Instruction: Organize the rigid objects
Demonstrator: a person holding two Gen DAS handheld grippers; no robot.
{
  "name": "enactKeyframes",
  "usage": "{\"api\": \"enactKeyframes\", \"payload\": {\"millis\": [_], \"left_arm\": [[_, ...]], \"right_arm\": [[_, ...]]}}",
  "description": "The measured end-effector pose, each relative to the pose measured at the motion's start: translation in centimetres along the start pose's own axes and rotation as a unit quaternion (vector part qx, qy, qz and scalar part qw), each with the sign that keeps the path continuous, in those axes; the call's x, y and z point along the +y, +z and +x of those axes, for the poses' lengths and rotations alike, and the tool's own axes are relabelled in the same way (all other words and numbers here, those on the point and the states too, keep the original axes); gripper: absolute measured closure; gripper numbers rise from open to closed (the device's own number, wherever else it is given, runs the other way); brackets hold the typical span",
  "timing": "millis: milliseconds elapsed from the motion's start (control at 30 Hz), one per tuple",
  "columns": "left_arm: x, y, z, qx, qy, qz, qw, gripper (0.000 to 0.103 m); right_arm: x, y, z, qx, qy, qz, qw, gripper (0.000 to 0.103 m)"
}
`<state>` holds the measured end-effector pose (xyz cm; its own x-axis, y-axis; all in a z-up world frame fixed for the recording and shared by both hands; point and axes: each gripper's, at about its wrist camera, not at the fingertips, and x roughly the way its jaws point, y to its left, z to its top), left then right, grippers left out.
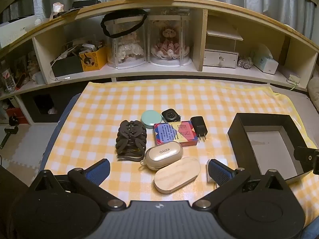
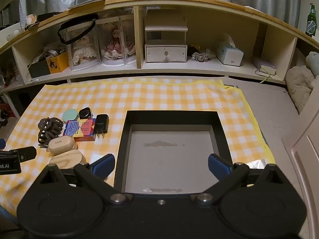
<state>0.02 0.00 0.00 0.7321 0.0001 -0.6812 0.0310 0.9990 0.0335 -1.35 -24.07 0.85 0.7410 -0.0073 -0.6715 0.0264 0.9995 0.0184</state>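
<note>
Yellow-checked cloth (image 1: pixel 179 97) over my bench: hair claw (image 1: pixel 130 140), mint tin (image 1: pixel 151 118), watch (image 1: pixel 170 115), charger (image 1: pixel 199 128), card box (image 1: pixel 175 132), beige case (image 1: pixel 163 155), wooden case (image 1: pixel 177 174) clustered left of the empty black box (image 2: pixel 171 117). My left hand-held gripper (image 1: pixel 159 169) and right hand-held gripper (image 2: pixel 161 165) both gape wide, holding nothing.

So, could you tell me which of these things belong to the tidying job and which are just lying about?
For the job:
black box
hair claw
mint tin
smartwatch
card pack
charger plug
earbud case
wooden case

Lying about:
doll cases
tissue box
green bottle
</note>
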Motion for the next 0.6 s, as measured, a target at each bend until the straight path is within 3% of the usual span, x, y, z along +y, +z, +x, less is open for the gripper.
{"api": "enactKeyframes", "payload": {"millis": [600], "left_arm": [[0.01, 0.00, 0.01, 0.001, 0.000, -0.001, 1.0000, 0.000]], "right_arm": [[0.05, -0.04, 0.13, 0.003, -0.001, -0.003, 1.000, 0.002]]}}
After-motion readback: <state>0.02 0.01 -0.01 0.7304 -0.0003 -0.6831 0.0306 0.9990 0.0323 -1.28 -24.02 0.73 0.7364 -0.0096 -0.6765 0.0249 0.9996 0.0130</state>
